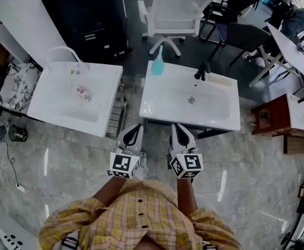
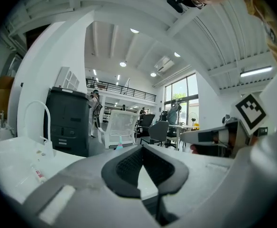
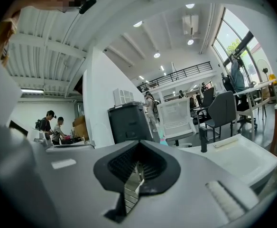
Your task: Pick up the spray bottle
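Spray bottle (image 1: 157, 62) is the teal one, standing upright on the back left corner of the sink (image 1: 222, 120) in the middle right of the head view. My left forearm (image 1: 110, 189) and right forearm (image 1: 186, 196) come out of the plaid shirt (image 1: 136, 220) at the bottom, side by side. The left tool (image 1: 135, 128) and right tool (image 1: 177, 127) point up-frame, tips near that sink's front edge, well apart from the bottle. Both tools are pressed together with nothing in them.

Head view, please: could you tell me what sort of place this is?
Likely an open office or workshop used for testing: two freestanding white washbasins on a tiled floor, office chairs and desks behind.
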Available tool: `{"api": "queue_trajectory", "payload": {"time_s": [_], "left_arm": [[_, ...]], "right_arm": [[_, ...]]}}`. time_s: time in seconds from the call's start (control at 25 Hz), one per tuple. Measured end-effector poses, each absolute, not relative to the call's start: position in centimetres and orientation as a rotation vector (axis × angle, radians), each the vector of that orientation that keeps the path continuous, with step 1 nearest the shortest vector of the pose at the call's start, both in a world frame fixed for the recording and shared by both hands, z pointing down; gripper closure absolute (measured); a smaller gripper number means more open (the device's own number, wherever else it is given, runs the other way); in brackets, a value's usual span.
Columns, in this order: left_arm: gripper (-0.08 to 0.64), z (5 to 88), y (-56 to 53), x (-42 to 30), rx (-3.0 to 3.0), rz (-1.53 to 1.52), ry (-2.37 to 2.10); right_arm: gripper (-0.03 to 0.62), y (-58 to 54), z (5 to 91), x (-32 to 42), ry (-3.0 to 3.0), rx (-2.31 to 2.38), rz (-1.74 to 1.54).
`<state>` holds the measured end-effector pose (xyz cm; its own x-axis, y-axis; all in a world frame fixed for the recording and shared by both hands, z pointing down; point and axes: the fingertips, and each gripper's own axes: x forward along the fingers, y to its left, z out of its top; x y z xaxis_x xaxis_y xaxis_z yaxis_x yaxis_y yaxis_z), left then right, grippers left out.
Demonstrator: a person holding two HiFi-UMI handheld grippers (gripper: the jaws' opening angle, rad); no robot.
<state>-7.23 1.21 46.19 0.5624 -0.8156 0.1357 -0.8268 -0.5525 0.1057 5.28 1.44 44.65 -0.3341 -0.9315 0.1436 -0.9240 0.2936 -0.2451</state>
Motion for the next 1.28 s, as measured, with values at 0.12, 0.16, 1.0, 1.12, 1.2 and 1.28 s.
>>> {"api": "queue_trajectory", "payload": {"time_s": [0.12,0.16,1.0,1.12,1.2,1.28], "left_arm": [[0.561,46.1,-1.3,-7.3,2.651,0.11,-1.374],[0.561,46.1,-2.0,-7.5,2.65,0.11,-1.373],[0.561,47.9,-10.3,-6.7,2.624,0.163,-1.373],[0.561,48.2,-12.0,-6.3,2.611,0.168,-1.394],[0.561,48.5,-13.4,-6.1,2.602,0.174,-1.406],[0.561,48.7,-14.9,-5.7,2.593,0.18,-1.415]], "right_arm": [[0.594,-0.8,44.4,5.2,2.491,-1.818,-0.441],[0.594,-1.4,44.4,5.2,2.487,-1.826,-0.44],[0.593,-10.0,46.2,5.5,2.496,-1.866,-0.472],[0.594,-11.9,46.7,5.8,2.517,-1.855,-0.481],[0.594,-13.5,47.0,5.9,2.532,-1.847,-0.488],[0.594,-15.2,47.4,6.2,2.543,-1.844,-0.495]]}}
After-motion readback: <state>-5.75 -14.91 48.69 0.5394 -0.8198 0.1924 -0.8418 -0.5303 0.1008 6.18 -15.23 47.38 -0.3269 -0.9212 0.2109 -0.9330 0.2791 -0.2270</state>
